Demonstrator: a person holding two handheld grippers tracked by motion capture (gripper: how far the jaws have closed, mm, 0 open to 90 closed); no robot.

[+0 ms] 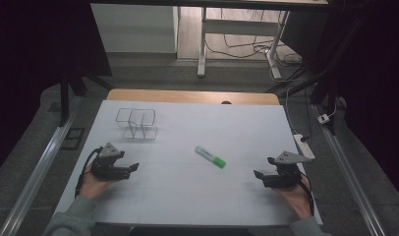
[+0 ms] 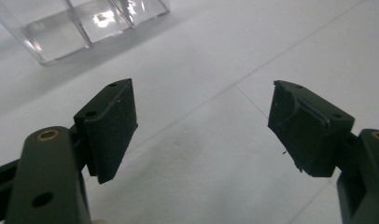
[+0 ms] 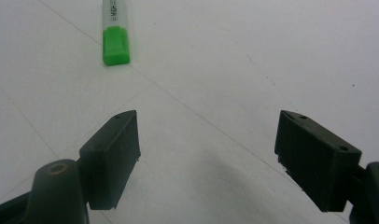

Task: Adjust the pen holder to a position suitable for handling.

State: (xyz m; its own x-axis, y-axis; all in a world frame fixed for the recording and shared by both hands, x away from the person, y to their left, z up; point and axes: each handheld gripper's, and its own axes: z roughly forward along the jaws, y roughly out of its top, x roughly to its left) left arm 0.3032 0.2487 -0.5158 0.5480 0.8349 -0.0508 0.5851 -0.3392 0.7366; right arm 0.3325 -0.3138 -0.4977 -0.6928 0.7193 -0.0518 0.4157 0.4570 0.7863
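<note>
Fingers [image 3: 113, 158] near illegibly printed marker [image 3: 115, 32]

One marker [image 1: 210, 157] with a green cap lies on the desk [image 1: 187, 196]. One clear holder [image 1: 136, 122] with two compartments stands there too. Two tools are held, the left tool [image 1: 133, 167] and the right tool [image 1: 257, 174].

high view overhead facing forward, both tool views close to table [image 1: 187, 196]
</note>
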